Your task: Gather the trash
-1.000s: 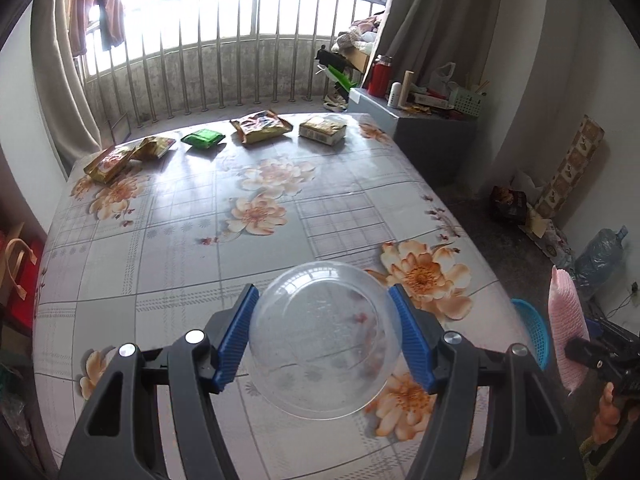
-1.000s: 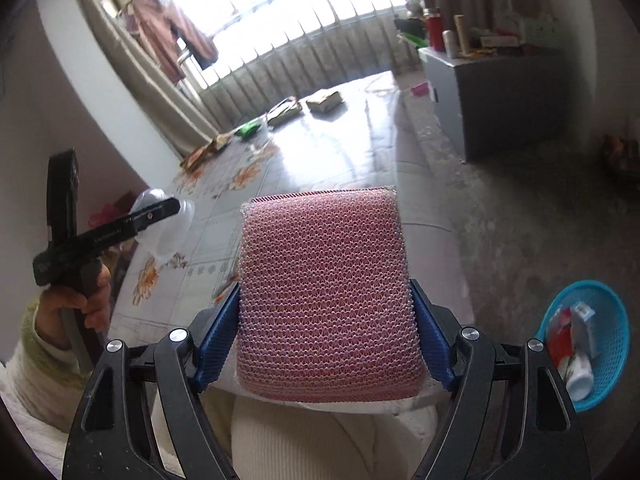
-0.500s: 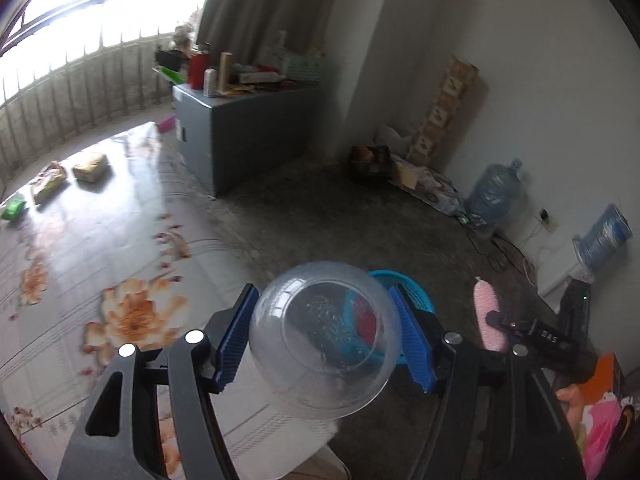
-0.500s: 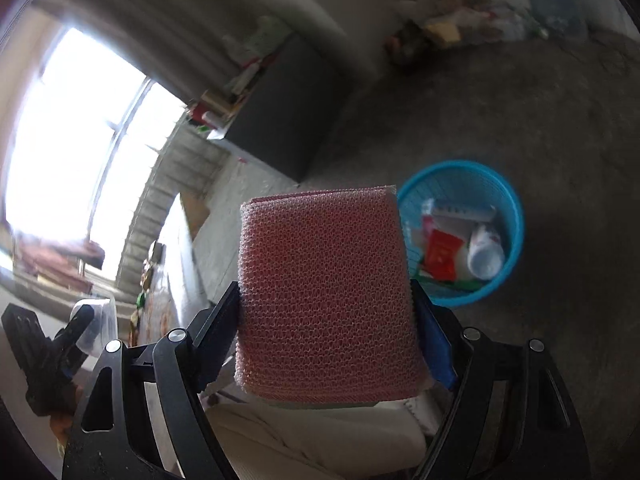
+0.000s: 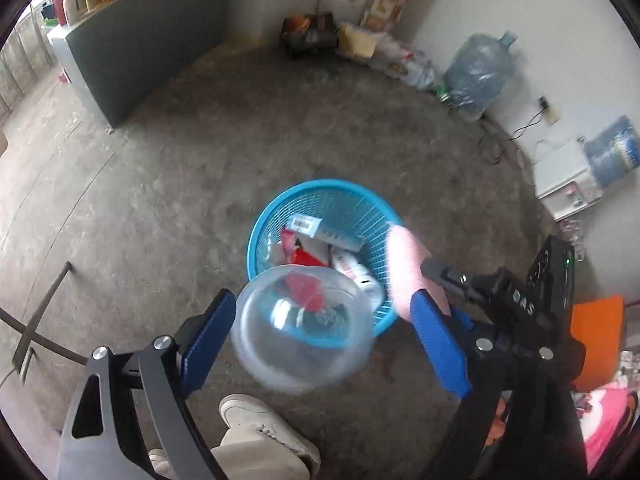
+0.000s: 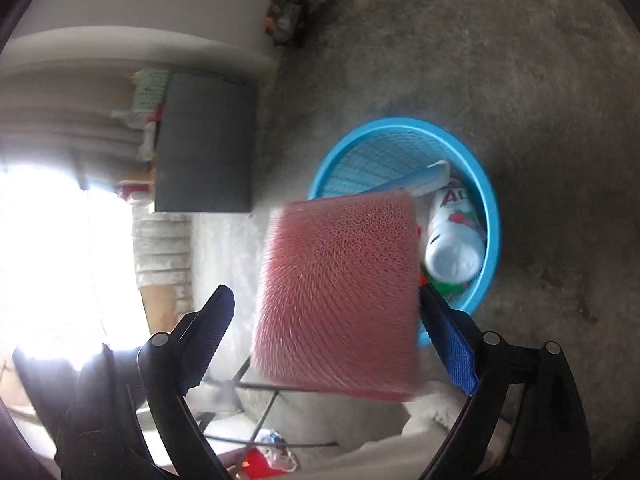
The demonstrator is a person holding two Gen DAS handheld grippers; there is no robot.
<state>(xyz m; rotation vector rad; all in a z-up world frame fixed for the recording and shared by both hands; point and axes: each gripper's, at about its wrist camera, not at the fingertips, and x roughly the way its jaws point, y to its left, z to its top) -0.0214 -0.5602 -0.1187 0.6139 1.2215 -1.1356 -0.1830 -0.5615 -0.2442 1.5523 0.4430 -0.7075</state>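
Observation:
My left gripper (image 5: 324,340) is open above the floor; a clear plastic bowl (image 5: 302,326) hangs loose and blurred between its fingers, over the near rim of a blue mesh trash basket (image 5: 280,216). My right gripper (image 6: 328,340) is open too; a pink foam net sleeve (image 6: 340,292) is loose and tilted between its fingers, touching only the right one, beside the basket (image 6: 490,216). The right gripper and sleeve (image 5: 404,268) also show in the left wrist view at the basket's right rim.
The basket holds cartons, a red wrapper (image 5: 304,256) and a white bottle (image 6: 452,244). Grey cabinet (image 5: 132,40), water jugs (image 5: 476,76) and clutter stand along the walls. My shoe (image 5: 260,424) and a table's metal legs (image 5: 40,320) are near.
Both grippers swung down over the basket and opened. The bowl and the pink sleeve, gripped before, are now loose and dropping toward the basket.

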